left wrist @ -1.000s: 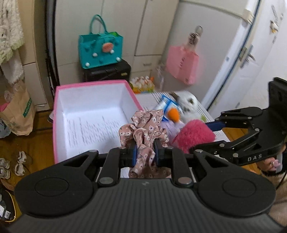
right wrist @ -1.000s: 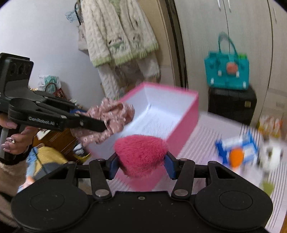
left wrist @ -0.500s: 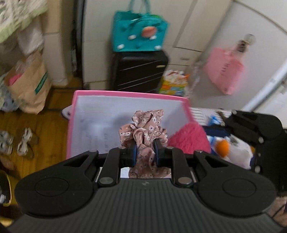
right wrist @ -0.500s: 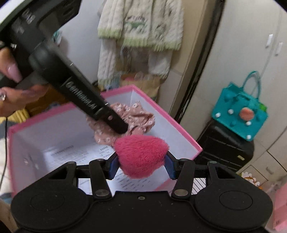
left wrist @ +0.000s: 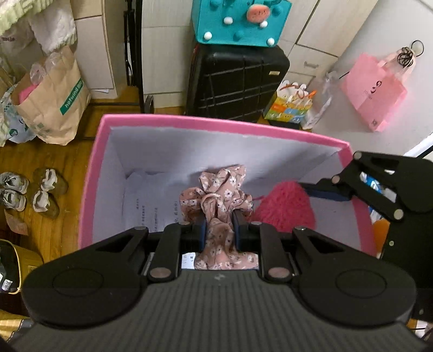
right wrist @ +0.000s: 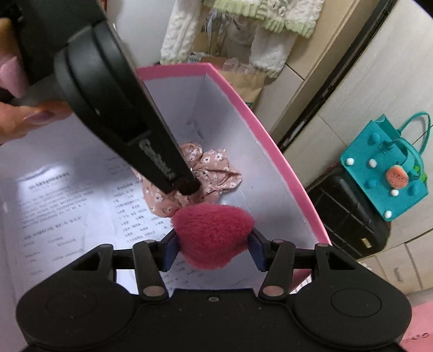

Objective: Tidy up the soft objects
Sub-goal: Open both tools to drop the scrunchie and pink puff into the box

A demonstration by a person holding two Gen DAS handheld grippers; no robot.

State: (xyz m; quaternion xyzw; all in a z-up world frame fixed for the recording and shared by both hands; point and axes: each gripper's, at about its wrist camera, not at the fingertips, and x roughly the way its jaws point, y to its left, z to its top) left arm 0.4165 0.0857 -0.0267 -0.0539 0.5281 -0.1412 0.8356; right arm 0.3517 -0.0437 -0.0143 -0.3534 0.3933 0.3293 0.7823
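My left gripper (left wrist: 219, 226) is shut on a pink floral scrunchie (left wrist: 219, 195) and holds it inside the pink box (left wrist: 216, 123), low over its paper-lined bottom. My right gripper (right wrist: 213, 243) is shut on a fluffy magenta heart (right wrist: 213, 230) and holds it inside the same box (right wrist: 270, 140), just right of the scrunchie (right wrist: 213, 173). In the left wrist view the heart (left wrist: 284, 207) and the right gripper (left wrist: 322, 191) sit at the box's right wall. The left gripper (right wrist: 186, 186) crosses the right wrist view from the upper left.
Behind the box stand a black suitcase (left wrist: 238, 81) with a teal felt bag (left wrist: 240, 19) on it, and a pink bag (left wrist: 376, 89) hangs on a door. A paper bag (left wrist: 54, 100) and shoes (left wrist: 29, 195) are on the floor at the left. An orange toy (left wrist: 380, 232) lies right of the box.
Both grippers have moved from above the table over the box and down into it, carrying the scrunchie and the heart. Both stay shut on their objects.
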